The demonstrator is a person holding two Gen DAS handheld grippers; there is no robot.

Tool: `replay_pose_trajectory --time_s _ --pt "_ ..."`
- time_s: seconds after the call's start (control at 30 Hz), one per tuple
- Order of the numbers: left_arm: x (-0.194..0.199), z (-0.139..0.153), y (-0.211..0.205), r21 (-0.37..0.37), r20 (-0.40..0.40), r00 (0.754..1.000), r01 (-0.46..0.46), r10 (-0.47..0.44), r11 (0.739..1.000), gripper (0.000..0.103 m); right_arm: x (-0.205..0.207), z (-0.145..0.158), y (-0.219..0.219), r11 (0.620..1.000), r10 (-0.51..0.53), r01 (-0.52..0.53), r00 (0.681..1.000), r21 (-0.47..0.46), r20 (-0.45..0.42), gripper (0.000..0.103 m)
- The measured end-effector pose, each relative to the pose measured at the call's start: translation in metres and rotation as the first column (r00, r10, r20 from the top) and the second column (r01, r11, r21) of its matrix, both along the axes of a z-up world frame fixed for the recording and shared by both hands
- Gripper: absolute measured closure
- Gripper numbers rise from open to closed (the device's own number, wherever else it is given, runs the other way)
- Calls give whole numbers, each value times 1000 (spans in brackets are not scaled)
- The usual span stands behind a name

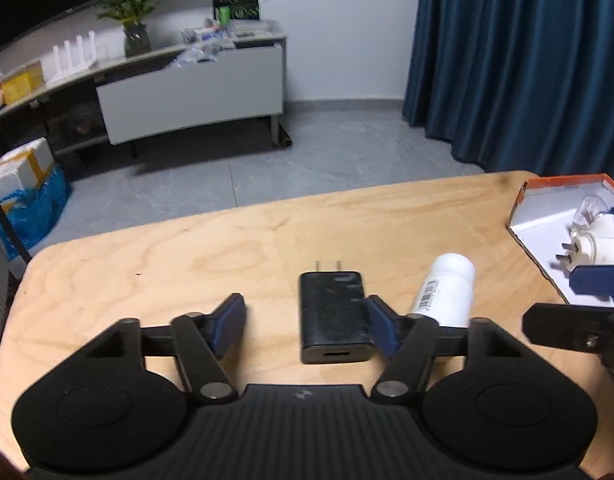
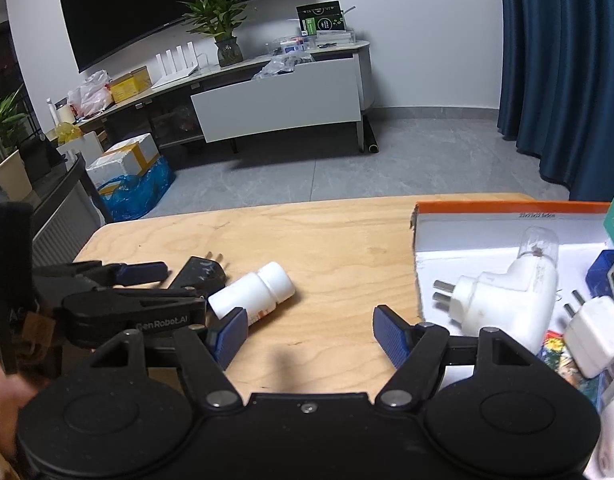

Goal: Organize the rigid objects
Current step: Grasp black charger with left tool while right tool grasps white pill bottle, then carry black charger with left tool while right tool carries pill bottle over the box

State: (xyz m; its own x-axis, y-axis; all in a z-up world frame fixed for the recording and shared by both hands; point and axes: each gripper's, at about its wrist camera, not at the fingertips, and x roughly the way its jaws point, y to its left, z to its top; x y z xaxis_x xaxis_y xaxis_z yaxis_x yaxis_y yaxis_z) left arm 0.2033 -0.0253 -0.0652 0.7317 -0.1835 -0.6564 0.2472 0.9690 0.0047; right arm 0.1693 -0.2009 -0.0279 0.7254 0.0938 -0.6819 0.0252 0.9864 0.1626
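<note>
- A pale wooden table (image 1: 187,256) with rounded corners fills the lower half of both views; grey floor, a white cabinet and a dark blue curtain (image 1: 519,60) lie beyond it.
- An open, shallow cardboard box (image 2: 503,209) with an orange rim and white inside sits at the table's right side. It holds a white night-light plug (image 2: 503,292) with a clear bulb, lying on its side, and a smaller white plug adapter (image 2: 591,332) near the right edge.
- The left gripper (image 1: 305,322) is low over the table, its jaws spread wide. The black charger lies between its blue pads, close against the right pad (image 1: 381,330); whether they touch is unclear.
- The right gripper (image 2: 307,336) hovers over bare table just left of the box, jaws spread wide and holding nothing.
- A black charger (image 1: 333,316) lies flat on the table, its two prongs pointing away.
- A white pill bottle (image 1: 447,292) with a barcode label lies on its side just right of the charger, cap pointing away.
</note>
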Motion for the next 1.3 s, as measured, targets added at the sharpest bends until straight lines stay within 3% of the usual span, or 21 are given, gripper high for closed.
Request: replay_pose_trajectory --time_s 0.07,0.1,0.2,0.5,0.53,0.67,0.77,1.3 --pt "0 2 0 -13 10 1000 -3 3 1000 55 2 -2 3 1000 -3 3 1000 4 -5 19" --pt "-1 2 1 -21 13 1000 -11 11 1000 67 3 -3 5 1000 -4 4 1000 6 -7 19" --pt "1 4 6 -54 3 999 -42 42 998 67 8 -5 9 1000 -11 11 1000 19 -16 19" --pt "-10 12 17 -31 16 991 -130 131 991 67 38 -14 28 992 -57 65 996 107 -72 20" --pt "-11 14 19 -28 22 991 -134 134 991 67 41 -15 31 992 -65 73 995 100 -77 28" --pt "-14 19 21 -36 33 989 -144 145 989 67 51 -20 40 993 -89 96 991 67 -103 41" --pt "-15 21 22 -45 30 989 -147 148 988 67 51 -21 45 996 -82 84 993 25 -88 44" --pt "-53 27 6 -85 22 994 -105 108 991 67 -24 -7 20 999 42 -42 999 -8 27 45"
